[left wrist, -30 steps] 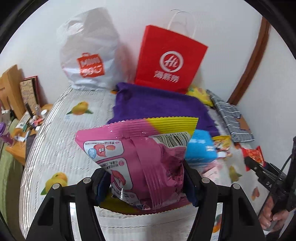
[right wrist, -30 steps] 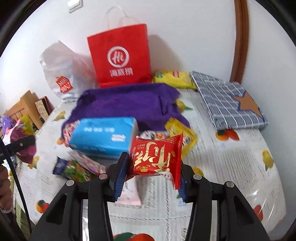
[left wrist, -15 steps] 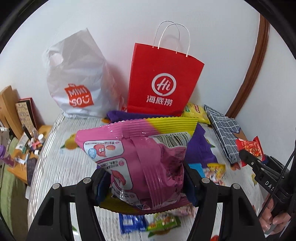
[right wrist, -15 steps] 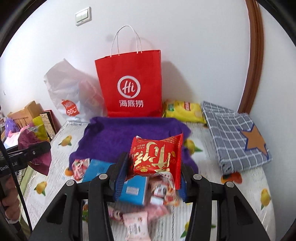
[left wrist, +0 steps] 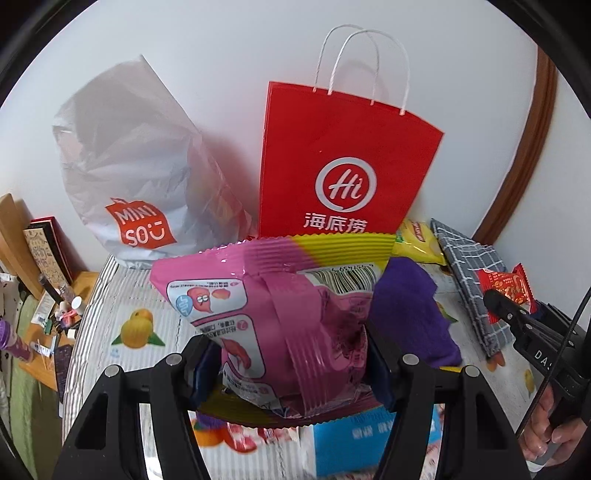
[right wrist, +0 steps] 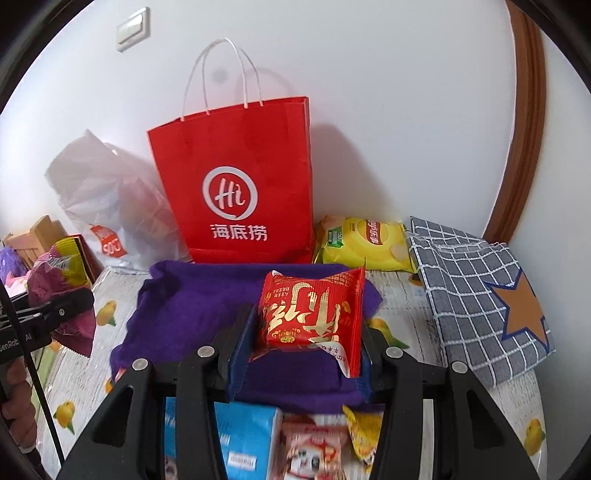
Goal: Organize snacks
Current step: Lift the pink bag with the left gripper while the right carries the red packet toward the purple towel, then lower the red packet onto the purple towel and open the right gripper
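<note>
Both grippers nearer red paper bag: left gripper clamps pink snack bag, right gripper red-gold pkt

A lived-in home room: fruit-printed plastic-covered surface against white wall, red paper shopping bag, cluttered wooden side shelf, wall switch.

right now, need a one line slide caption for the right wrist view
Right gripper holds a red snack packet above the purple towel, facing the red paper bag.
</note>
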`<action>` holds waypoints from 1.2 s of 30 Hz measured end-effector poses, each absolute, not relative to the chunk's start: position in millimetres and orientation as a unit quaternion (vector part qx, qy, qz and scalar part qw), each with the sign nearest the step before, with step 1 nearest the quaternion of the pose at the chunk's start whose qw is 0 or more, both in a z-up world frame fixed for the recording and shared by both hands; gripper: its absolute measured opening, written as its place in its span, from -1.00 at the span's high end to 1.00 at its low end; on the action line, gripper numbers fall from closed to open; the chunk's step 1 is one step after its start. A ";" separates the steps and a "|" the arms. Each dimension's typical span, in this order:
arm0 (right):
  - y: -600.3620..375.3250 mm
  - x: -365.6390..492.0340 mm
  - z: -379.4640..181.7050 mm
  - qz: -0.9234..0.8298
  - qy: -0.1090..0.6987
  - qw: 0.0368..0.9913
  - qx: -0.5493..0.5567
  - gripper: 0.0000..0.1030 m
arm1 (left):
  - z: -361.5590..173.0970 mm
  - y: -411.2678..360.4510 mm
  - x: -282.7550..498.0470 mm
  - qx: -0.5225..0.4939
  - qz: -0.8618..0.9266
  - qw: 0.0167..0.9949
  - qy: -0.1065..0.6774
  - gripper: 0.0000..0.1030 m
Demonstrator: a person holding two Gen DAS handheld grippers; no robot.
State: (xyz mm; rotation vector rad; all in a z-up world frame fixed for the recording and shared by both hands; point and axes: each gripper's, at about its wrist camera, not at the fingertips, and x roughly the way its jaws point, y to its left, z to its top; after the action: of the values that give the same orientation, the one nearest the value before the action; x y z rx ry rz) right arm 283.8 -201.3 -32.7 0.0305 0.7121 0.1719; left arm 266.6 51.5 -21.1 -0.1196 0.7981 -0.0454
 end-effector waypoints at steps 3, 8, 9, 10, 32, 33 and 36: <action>-199.5 301.6 -40.3 0.081 0.356 0.931 0.015 0.08 | -31.9 53.3 286.6 -0.058 -0.021 0.916 0.397 -0.26; -198.8 326.8 -49.0 0.076 0.361 0.929 0.013 0.08 | -49.7 56.6 315.3 -0.057 -0.018 0.910 0.411 -0.26; -198.5 332.7 -50.9 0.073 0.363 0.929 0.013 0.08 | -52.5 56.9 319.7 -0.057 -0.019 0.909 0.413 -0.26; -198.1 337.5 -52.6 0.071 0.364 0.929 0.013 0.08 | -55.4 57.3 324.1 -0.056 -0.019 0.908 0.415 -0.26; -172.6 405.2 -123.2 0.057 0.426 0.903 -0.021 0.08 | -124.2 76.8 384.4 -0.074 -0.001 0.879 0.472 -0.26; -171.6 405.7 -125.6 0.057 0.428 0.902 -0.023 0.08 | -126.2 76.1 385.4 -0.073 -0.003 0.877 0.474 -0.26; -169.9 408.1 -131.8 0.059 0.436 0.898 -0.025 0.08 | -132.7 73.9 386.8 -0.070 -0.001 0.874 0.481 -0.26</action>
State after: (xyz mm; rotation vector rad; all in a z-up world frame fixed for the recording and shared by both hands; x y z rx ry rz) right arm 408.1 -169.9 -131.8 -0.0509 0.9021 0.1222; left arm 386.8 73.9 -132.7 -0.1459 1.0053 -0.0027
